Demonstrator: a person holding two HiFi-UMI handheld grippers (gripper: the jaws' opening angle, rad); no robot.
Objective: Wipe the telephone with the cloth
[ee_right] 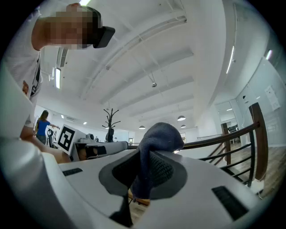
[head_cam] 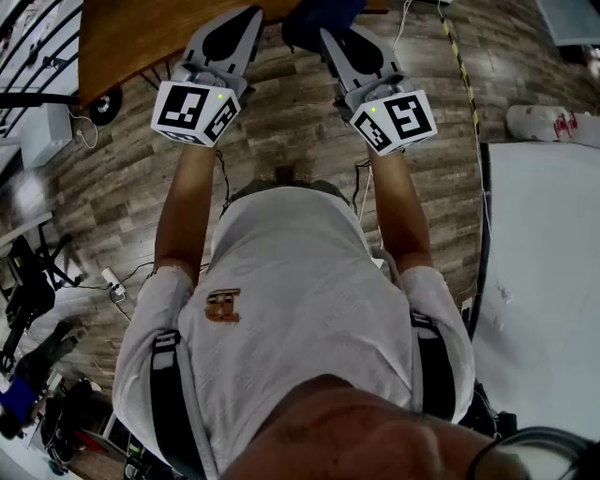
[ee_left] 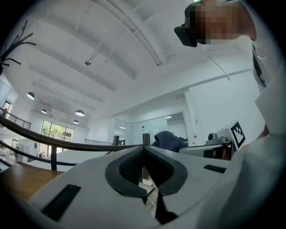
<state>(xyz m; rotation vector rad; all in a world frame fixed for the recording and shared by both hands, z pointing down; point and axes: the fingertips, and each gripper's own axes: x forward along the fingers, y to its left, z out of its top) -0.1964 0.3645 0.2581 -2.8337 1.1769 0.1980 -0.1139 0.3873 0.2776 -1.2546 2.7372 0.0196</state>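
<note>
Reached both bare forearms straight toward the top of the head view, roughly parallel, wrists unbent, each gripper pointing close to level; carried the left gripper at upper left, overlapping the curved edge of the brown wooden worktop, and the right gripper just right of centre. Held the left gripper's jaws fully together with nothing between them, the ribbed black pads meeting in a thin line inside smooth grey moulded shells; clamped the right gripper's jaws on the cloth, a dark blue, soft, matt fabric bunched into a rounded hump above the pads and trailing down between them as a narrow fold; showed that same cloth at top centre of the head view, just beyond the right gripper's tip. Bore a white cube with black square markers on each gripper; stood over a floor of grey-brown wood-grain planks; wore a pale short-sleeved shirt crossed by dark straps.
</note>
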